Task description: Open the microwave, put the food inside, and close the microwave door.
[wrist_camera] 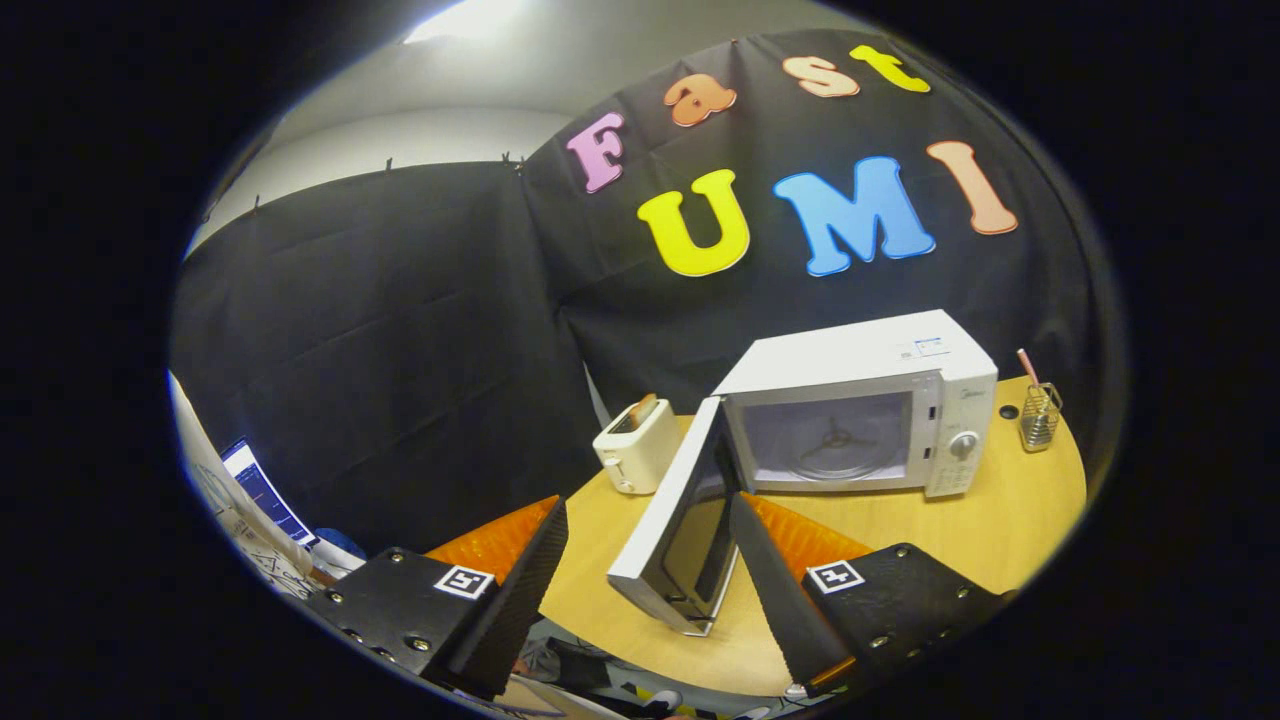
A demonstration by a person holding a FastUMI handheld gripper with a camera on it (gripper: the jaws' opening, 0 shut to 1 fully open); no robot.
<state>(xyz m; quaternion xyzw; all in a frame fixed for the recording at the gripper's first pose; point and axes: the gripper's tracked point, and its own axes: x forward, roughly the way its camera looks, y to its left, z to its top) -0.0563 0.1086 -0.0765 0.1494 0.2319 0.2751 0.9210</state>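
A white microwave [860, 405] stands on the round wooden table [1000, 530], beyond my fingers and to the right. Its door [675, 520] is swung wide open toward me, and the bare cavity with the turntable spindle [832, 438] is in plain sight. My gripper [648, 530] is open, with the free edge of the door sitting in the gap between the fingers; neither finger visibly presses on it. No food item is identifiable apart from a slice of bread [641, 408] poking out of the toaster.
A cream toaster [638, 447] stands just left of the microwave, behind the open door. A small wire holder [1040, 413] with a pink stick sits at the table's far right. A screen [265, 492] and papers lie off to the left, below table level.
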